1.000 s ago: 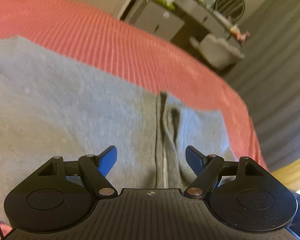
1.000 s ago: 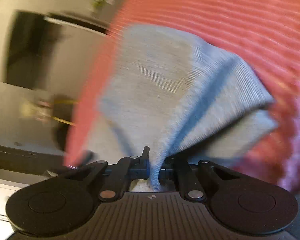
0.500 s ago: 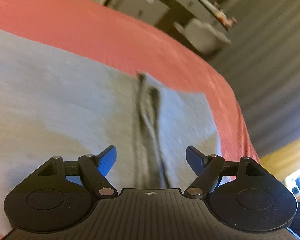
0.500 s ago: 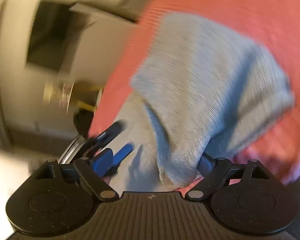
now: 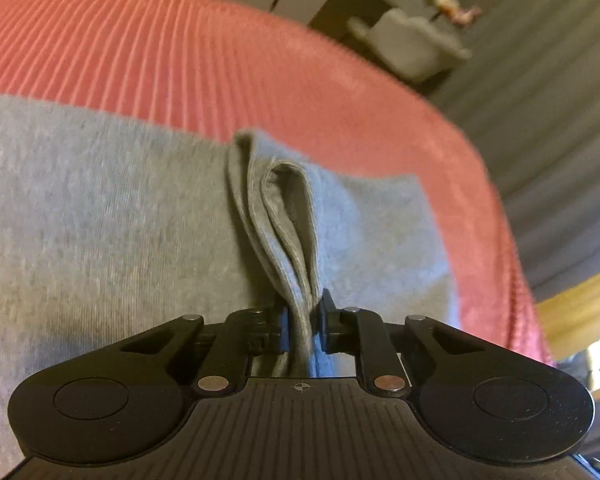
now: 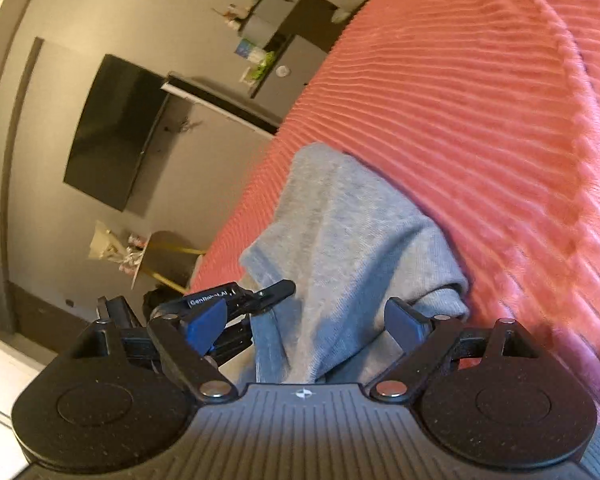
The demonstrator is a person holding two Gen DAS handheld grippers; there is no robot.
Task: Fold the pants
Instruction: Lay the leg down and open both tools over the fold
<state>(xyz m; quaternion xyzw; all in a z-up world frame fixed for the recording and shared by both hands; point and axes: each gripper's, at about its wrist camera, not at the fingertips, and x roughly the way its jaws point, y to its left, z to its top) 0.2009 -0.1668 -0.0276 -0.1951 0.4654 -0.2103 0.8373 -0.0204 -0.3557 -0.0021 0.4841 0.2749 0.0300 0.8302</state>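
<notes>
Grey jersey hems are now pinched between the jaws of the left gripper (image 5: 305,322), which stood wide over the flat cloth a second ago and have just been closing; they hold a raised ridge of layered edges of the pants (image 5: 112,232). Over that same second the right gripper (image 6: 306,320) has let go: its jaws gripped a bunched grey fold then, have just been opening, and now stand wide with cloth lying loose between them, untouched by the blue pads (image 6: 206,320). I judge one fold laid down and the next one taken up by the left.

Outward, the pants lie spread on a ribbed coral bedspread (image 5: 172,52), near its right edge in the left view. Bare bedspread stretches far and to the right in the right view, giving room to carry a fold. Beyond the bed's edge stand a grey curtain (image 5: 560,128), a dark wall television (image 6: 116,132) and grey cabinets (image 6: 284,20), all well apart.
</notes>
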